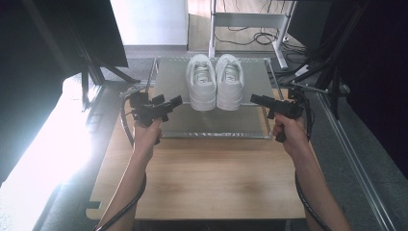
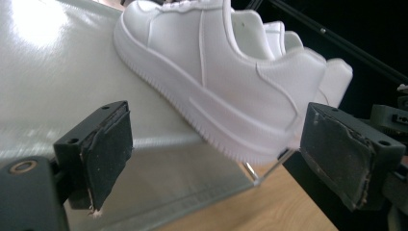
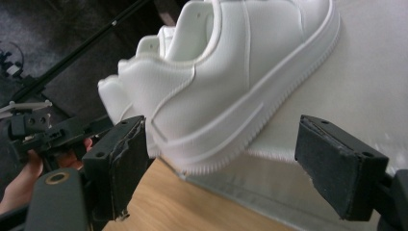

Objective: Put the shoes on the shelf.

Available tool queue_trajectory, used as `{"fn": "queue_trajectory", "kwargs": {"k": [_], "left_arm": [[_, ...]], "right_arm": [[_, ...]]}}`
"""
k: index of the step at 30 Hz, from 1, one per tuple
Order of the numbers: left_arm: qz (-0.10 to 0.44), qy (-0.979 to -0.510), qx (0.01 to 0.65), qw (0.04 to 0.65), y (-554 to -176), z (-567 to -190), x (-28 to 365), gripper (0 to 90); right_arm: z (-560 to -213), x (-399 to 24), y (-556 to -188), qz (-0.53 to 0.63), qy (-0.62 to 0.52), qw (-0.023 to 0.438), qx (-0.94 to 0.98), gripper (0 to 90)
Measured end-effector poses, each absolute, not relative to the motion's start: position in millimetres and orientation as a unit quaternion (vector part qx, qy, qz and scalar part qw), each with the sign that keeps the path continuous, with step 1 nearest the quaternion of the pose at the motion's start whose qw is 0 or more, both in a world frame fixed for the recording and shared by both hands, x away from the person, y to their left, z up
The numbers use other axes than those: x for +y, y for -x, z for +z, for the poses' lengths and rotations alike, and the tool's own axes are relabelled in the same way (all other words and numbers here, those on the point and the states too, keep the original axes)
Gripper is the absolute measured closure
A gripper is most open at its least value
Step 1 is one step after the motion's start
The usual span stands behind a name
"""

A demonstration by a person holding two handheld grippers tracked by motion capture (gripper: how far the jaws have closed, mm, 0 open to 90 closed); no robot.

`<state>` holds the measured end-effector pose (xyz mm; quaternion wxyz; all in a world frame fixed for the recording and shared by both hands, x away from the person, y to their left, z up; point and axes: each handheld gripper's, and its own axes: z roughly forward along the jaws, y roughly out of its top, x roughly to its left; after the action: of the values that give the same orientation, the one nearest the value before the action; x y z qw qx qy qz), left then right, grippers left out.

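Two white sneakers stand side by side on a glossy raised platform, toes pointing away, heels at its front edge. My left gripper is held open just left of the left sneaker, jaws aimed at its heel. In the left gripper view the left gripper frames that sneaker's heel without touching it. My right gripper is open just right of the right sneaker. In the right gripper view the right gripper frames that sneaker's heel, apart from it.
The platform rests on the far part of a wooden table. Black frame bars rise at both sides. A white desk frame and cables stand on the floor behind. The left gripper shows in the right gripper view.
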<state>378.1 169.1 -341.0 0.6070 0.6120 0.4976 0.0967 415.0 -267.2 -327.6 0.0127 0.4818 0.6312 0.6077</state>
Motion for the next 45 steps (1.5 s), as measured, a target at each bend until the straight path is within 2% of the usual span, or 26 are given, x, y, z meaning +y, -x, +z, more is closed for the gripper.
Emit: {"fn": "queue_trajectory", "kwargs": {"k": [14,20,27,42,45], "left_arm": [[0.102,-0.634,0.49,0.59,-336,-380,182,10.2],[0.093,-0.637,0.498,0.581,-322,-408,185,10.2],[0.096,-0.648,0.512,0.556,-307,-441,188,9.4],[0.138,-0.711,0.517,0.457,-277,-496,176,7.2],[0.143,-0.732,0.513,0.426,-275,-506,169,6.1]], "right_arm": [[-355,-303,-377,0.606,-0.485,0.026,0.63,18.5],[-379,-311,-362,0.587,-0.491,0.029,0.644,18.4],[-411,-311,-348,0.538,-0.493,0.054,0.682,17.2],[-480,-293,-326,0.419,-0.473,0.089,0.77,13.3],[-490,-288,-323,0.4,-0.461,0.104,0.785,10.2]]}}
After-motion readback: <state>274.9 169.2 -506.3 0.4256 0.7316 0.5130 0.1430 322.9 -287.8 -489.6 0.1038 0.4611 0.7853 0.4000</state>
